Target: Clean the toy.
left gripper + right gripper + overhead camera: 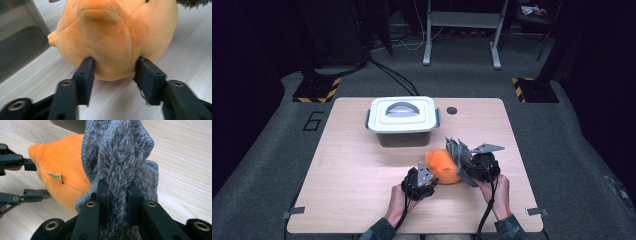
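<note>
The wooden table (362,165) carries a lidded white box (402,120) at its far side, with the orange plush toy (444,166) lying just in front of it between the 2 grippers. The right gripper (119,190) is clamped tight on a fold of the grey knitted cover (120,157) wrapped round the toy. The left gripper (114,67) stands part open, its jaws astride the toy's bulge and touching its sides without squeezing.

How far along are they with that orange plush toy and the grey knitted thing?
Part done: the grey knitted piece sits against the orange plush toy. In hand: the right gripper pinches the knit; the left gripper straddles the toy. The lidded box stays closed.
</note>
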Tool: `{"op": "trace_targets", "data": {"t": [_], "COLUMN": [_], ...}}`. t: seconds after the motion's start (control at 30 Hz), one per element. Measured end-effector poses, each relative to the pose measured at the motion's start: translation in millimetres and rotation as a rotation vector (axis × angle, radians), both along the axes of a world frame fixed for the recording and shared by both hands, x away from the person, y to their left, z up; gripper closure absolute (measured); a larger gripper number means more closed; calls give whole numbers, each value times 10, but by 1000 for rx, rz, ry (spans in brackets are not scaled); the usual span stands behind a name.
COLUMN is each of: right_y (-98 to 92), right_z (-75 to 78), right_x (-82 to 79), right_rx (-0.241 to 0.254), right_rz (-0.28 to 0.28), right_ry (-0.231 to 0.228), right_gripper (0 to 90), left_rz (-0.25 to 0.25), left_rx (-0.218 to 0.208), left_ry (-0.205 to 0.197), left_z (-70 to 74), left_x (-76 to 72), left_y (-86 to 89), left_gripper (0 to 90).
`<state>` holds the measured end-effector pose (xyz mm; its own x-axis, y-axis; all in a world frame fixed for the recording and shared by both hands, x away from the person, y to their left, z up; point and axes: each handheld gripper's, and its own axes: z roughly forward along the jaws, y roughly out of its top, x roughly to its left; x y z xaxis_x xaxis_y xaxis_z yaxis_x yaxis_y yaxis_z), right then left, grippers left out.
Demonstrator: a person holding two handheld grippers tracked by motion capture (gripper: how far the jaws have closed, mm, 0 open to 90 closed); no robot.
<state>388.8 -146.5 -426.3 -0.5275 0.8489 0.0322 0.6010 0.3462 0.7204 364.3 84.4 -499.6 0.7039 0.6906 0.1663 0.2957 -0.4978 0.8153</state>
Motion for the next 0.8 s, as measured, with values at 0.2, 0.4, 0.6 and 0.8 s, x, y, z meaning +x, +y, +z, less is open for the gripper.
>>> {"op": "trace_targets", "data": {"t": [0.2,0.4,0.6,0.8], "right_y": [-33,-92,-57,111], "right_z": [-9,43,173,268], "right_x": [-26,-89,-236,-346], "right_rx": [9,31,41,29], "right_rz": [-10,-23,3,60], "right_ry": [-9,-25,-61,-78], "right_gripper": [764,763,762,762], "left_rz": [-4,-9,-21,-37], "left_rx": [6,-40,-127,-205], "left_ry": [-3,45,137,203], "left_z": [-1,60,178,281], "left_x": [25,46,53,38], "left_y": [-47,-42,19,62], "left_gripper": [763,826,832,831]}}
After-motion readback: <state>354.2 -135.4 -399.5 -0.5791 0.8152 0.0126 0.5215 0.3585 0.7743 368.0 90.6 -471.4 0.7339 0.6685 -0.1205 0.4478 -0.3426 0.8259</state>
